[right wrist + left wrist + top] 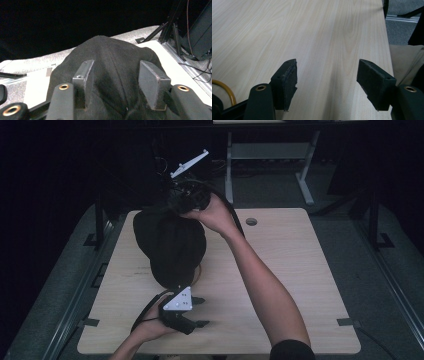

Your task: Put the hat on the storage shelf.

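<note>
A black fabric bundle (pixel 170 245) lies humped on the left half of the wooden table (pixel 280 270). My right gripper (pixel 181 202) hangs over its far end, held by a hand that reaches across the table. In the right gripper view the jaws stand apart just above the cloth (pixel 112 52), the gripper (pixel 115 68) open and its pads clear of the fabric. My left gripper (pixel 204 311) rests near the front edge, just in front of the bundle and pointing right. Its jaws are wide open over bare wood, with nothing between them (pixel 327 68).
A yellow cord (pixel 225 87) curls at the near side of the bundle. A round cable hole (pixel 251 221) sits at the table's far edge. The table's edge (pixel 387 50) drops to grey floor. A white table frame (pixel 305 180) stands behind.
</note>
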The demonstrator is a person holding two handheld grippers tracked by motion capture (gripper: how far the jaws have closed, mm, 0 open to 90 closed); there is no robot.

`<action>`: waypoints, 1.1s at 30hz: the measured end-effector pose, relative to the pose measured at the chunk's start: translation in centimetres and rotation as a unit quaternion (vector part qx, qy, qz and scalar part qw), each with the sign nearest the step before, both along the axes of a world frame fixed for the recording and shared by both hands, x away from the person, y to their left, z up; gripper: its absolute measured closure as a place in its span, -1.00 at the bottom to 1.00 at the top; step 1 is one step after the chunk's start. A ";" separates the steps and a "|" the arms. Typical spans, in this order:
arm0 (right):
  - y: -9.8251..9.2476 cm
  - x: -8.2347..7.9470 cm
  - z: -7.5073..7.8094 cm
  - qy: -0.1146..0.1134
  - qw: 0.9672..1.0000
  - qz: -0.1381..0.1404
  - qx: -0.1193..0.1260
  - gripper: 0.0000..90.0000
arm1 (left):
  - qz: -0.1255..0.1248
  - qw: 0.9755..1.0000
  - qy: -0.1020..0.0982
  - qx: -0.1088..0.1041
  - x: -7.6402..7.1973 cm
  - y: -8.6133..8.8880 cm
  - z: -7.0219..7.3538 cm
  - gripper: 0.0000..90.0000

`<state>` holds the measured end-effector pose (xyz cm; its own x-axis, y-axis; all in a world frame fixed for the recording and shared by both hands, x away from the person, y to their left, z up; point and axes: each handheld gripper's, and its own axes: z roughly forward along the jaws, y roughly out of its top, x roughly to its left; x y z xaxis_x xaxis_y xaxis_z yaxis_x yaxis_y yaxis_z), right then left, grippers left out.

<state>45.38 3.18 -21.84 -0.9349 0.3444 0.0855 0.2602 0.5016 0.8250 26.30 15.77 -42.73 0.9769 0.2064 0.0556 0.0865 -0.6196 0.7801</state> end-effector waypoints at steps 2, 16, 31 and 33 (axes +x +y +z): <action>-0.9 -0.1 0.2 -0.001 1.000 -0.002 0.008 -0.06 | 0.003 1.000 0.003 0.000 0.0 0.1 0.0 -0.28; -4.4 -0.8 0.4 0.005 0.999 -0.019 0.027 -0.17 | 0.004 1.000 0.007 0.003 0.2 0.2 -0.2 -0.28; -8.8 -2.1 0.1 0.009 0.998 -0.050 0.037 -0.25 | 0.008 1.000 0.017 -0.004 0.3 0.1 -0.5 -0.32; -9.1 -2.2 0.0 0.010 0.998 -0.053 0.036 -0.25 | 0.007 1.000 0.016 -0.001 0.3 0.1 -0.5 -0.32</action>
<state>43.14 -5.88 -21.84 -0.8918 0.4326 0.1323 0.3252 0.4096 0.8523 26.62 15.84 -43.25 0.9750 0.2207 0.0246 0.1198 -0.6161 0.7785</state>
